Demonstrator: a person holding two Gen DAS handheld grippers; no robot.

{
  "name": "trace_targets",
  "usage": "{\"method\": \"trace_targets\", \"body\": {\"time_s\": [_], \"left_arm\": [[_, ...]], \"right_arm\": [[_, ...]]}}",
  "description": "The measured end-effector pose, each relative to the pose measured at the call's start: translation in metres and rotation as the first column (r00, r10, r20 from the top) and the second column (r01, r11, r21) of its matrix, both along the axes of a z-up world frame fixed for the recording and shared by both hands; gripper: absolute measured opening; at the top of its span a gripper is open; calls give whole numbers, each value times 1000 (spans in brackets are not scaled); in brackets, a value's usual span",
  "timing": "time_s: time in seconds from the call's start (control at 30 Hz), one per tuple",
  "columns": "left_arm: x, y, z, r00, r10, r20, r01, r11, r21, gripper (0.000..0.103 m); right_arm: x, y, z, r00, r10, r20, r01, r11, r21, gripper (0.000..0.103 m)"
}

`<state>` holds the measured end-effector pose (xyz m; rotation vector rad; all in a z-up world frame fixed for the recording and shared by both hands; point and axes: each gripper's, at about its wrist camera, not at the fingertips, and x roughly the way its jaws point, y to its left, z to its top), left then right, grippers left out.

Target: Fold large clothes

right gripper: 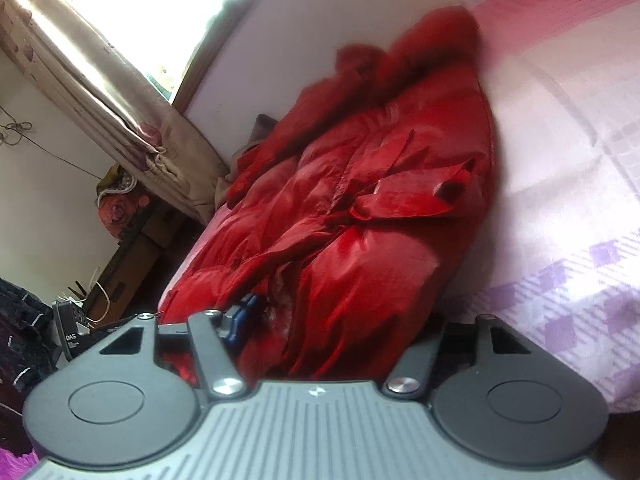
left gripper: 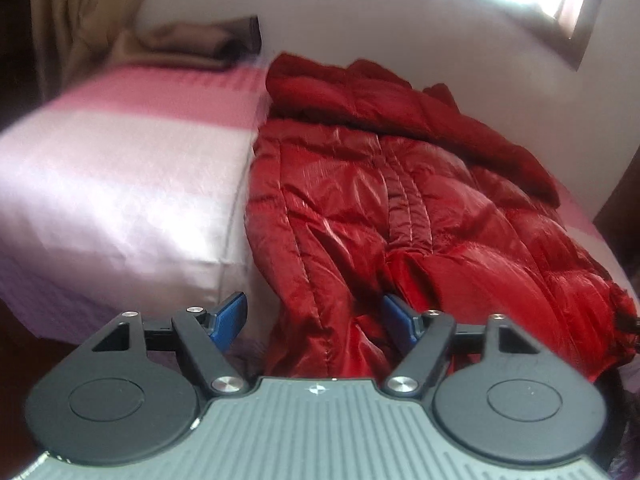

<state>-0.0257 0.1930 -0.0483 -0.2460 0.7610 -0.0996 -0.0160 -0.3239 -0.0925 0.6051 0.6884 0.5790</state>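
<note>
Coat: a red quilted puffer coat (left gripper: 400, 184) is lying spread along the bed (left gripper: 120, 160), filling the centre and right of the left wrist view and the middle of the right wrist view (right gripper: 360, 208); its hem is hanging over the near bed edge at the bottom of both frames.
Collar end: the darker, fuzzy-looking hood or collar (left gripper: 320, 80) is sitting at the upper centre of the left view, against the white wall (left gripper: 400, 12).
Sleeve: one sleeve (right gripper: 416, 196) is lying folded across the coat's front, right of centre in the right view, its cuff opening pointing to the upper right.
Left gripper: the left gripper (left gripper: 312, 316) is standing wide open at the lower centre, the hem edge sitting between its blue fingers (left gripper: 230, 316), nothing pinched.
Right gripper: the right gripper (right gripper: 340, 320) is showing only one blue finger (right gripper: 240, 316) at lower left; red fabric is covering the other side, so I cannot tell whether it is clamping the coat.
Handling, as judged: the shell is looking glossy and slick, the filling soft and springy, so it is likely puffing back after each fold and sliding in a shallow pinch; bulky rather than heavy.
Where to take hold: the stitched hem corners or a quilting seam are probably offering the firmest bite, with a deep pinch through both layers.
Background: a curtain (right gripper: 100, 92) is hanging at the upper left of the right view.
</note>
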Motion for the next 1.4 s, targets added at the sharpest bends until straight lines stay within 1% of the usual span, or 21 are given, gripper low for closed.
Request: {"method": "trace_targets", "body": {"time_s": [0.03,0.07,0.1,0.13,0.2,0.3,0.4,0.53,0.77,0.9,1.03,1.17,1.27,1.33,1.4], "left_arm": [[4,-1,-3,1000,-18,-13,18,1000,-7,50],[7,-2,-6,999,-46,-17,45,999,-28,42],[6,-2,-6,999,-46,-6,46,998,-41,32],[4,-4,-5,999,-41,3,42,998,-45,21],[-1,-7,0,999,-22,29,24,998,-51,15],[-10,-8,9,998,0,61,4,998,-67,13],[-18,-9,19,996,5,88,1,998,-63,13],[-24,-8,25,995,19,100,-13,998,-69,13],[-44,-4,35,988,71,137,-55,992,-114,13],[-64,-4,49,980,90,178,-67,989,-132,13],[-77,-4,72,964,117,239,-77,982,-170,13],[-73,-4,96,947,148,284,-89,973,-211,13],[-64,-2,114,933,181,310,-104,963,-248,13],[-51,-1,127,923,202,329,-120,960,-253,13],[-34,0,138,917,216,334,-132,957,-258,13]], "right_arm": [[0,1,-1,1000,-4,-1,4,1000,-6,49],[3,1,-2,1000,-9,-7,8,1000,-15,38],[4,-1,-3,1000,-9,-9,8,1000,-9,32],[4,-2,-2,1000,-3,-4,3,1000,4,30],[0,-3,0,1000,3,11,-3,1000,16,25],[-4,-9,1,1000,-2,10,1,997,74,23],[-9,-13,4,1000,-11,5,10,993,114,23],[-19,-17,9,1000,-12,19,9,987,161,23],[-38,-23,11,1000,-8,27,0,966,259,23],[-52,-26,22,998,-3,58,-14,956,293,23],[-62,-27,41,994,0,106,-34,948,315,23],[-57,-28,64,988,-3,156,-51,938,342,24],[-45,-30,81,981,-12,194,-56,938,341,24],[-35,-33,90,978,-18,210,-58,934,352,24],[-22,-36,100,974,-27,225,-54,936,347,24]]}}
